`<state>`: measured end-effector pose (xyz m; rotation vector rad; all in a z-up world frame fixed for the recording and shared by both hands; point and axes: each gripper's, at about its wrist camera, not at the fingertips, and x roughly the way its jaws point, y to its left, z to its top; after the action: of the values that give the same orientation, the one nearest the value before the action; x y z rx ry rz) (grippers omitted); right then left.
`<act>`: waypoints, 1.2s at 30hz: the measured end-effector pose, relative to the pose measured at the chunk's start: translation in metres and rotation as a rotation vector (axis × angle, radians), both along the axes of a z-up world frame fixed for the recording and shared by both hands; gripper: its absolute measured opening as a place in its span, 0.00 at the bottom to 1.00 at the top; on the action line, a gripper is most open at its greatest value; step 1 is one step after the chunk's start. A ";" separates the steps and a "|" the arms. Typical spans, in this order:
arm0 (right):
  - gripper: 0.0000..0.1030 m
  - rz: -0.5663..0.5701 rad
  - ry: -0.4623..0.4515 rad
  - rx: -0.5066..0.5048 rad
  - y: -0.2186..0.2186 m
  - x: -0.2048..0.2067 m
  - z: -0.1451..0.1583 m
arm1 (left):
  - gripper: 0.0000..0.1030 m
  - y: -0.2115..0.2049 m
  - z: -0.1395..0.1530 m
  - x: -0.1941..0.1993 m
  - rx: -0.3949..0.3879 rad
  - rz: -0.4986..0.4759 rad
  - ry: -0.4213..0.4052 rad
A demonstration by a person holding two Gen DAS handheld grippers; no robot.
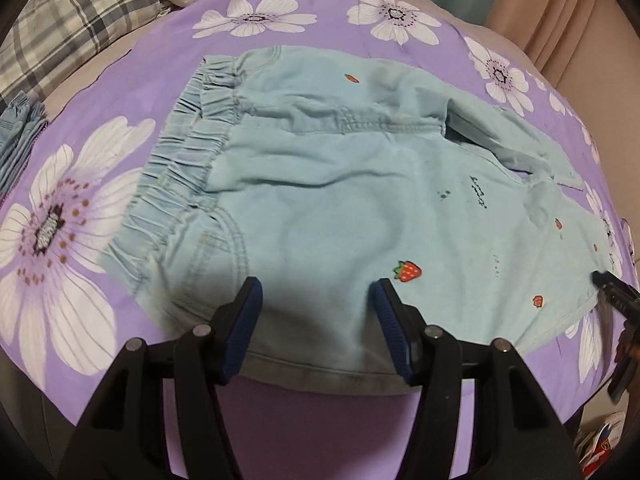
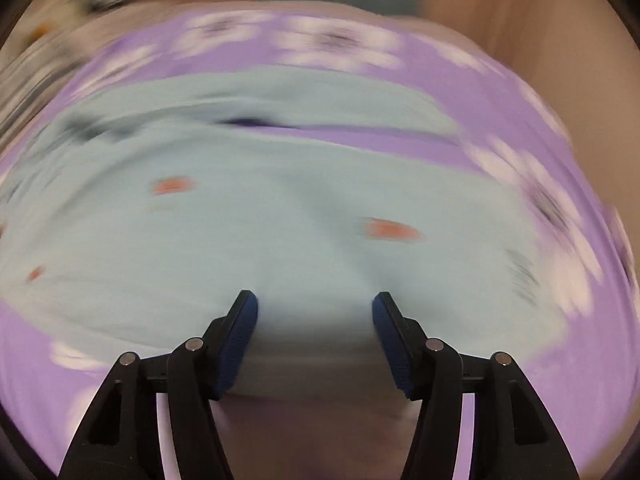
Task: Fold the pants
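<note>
— Two claws are showing, and both are hanging over the pants (image 1: 340,184). Where is the garment lying?

— It is lying spread on a purple bedsheet (image 1: 280,420) printed with big white flowers, on a bed. The elastic waistband (image 1: 180,168) is pointing to the left in the left wrist view, and the legs are running off to the right.

— What is the left claw (image 1: 316,304) doing?

— It is sitting spread wide, gripping nothing, its blue pads (image 1: 244,328) hovering over the near edge of the pale blue cloth, just left of a strawberry patch (image 1: 408,271).

— And the right claw (image 2: 315,312)?

— Its own view is smearing badly with motion blur, yet the jaws are reading clearly: parted wide, nothing pinched between them, poised above the near hem of the pants (image 2: 280,216). In the left wrist view its dark tip (image 1: 612,288) is showing at the far right, by the leg ends.

— Anything else around?

— A plaid pillow (image 1: 76,28) is resting at the top left, and some blue folded fabric (image 1: 20,136) is lying at the left edge of the sheet. Pinkish curtains (image 1: 568,20) are hanging behind the bed.
</note>
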<state>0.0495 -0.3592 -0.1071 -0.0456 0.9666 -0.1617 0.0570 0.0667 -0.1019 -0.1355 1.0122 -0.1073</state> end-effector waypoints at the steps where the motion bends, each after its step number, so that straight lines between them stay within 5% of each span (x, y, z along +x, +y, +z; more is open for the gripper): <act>1: 0.57 -0.091 0.010 -0.031 -0.026 0.001 0.002 | 0.61 0.006 0.002 0.003 0.006 0.007 0.005; 3: 0.57 -0.203 0.031 -0.082 -0.059 0.005 0.004 | 0.71 0.014 0.007 0.006 0.052 0.036 0.000; 5: 0.57 -0.278 0.059 -0.164 -0.079 0.021 0.009 | 0.72 0.022 0.016 0.019 0.070 0.052 -0.024; 8: 0.57 -0.290 0.029 -0.282 -0.068 0.049 0.026 | 0.74 0.032 0.028 0.049 0.084 0.066 -0.036; 13: 0.59 0.081 -0.140 0.000 0.002 0.132 0.063 | 0.74 0.057 0.037 0.112 0.057 0.099 -0.070; 17: 0.60 0.372 -0.089 0.120 0.081 0.230 0.074 | 0.74 0.084 0.030 0.161 -0.040 0.157 -0.028; 20: 0.60 0.511 -0.052 0.111 0.129 0.282 0.064 | 0.74 0.101 0.019 0.190 -0.076 0.192 0.005; 29: 0.61 0.634 0.181 0.118 0.178 0.367 0.002 | 0.71 0.122 0.004 0.220 -0.157 0.124 0.033; 31: 0.63 0.655 0.216 0.126 0.179 0.376 -0.008 | 0.39 0.122 0.006 0.220 -0.176 0.080 0.034; 32: 0.63 0.664 0.218 0.130 0.180 0.365 -0.005 | 0.38 0.121 0.005 0.219 -0.183 0.069 0.041; 33: 0.61 0.671 0.228 0.137 0.179 0.367 -0.005 | 0.36 0.121 0.006 0.218 -0.177 0.063 0.039; 35: 0.29 0.703 0.255 0.172 0.180 0.364 -0.003 | 0.31 0.119 0.009 0.214 -0.155 0.036 0.034; 36: 0.21 0.740 0.265 0.177 0.181 0.359 -0.001 | 0.29 0.119 0.010 0.213 -0.154 0.035 0.033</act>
<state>0.4089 -0.1786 -0.1085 -0.2614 1.1655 0.6238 0.2700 0.1859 -0.0916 -0.2963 1.0338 -0.1521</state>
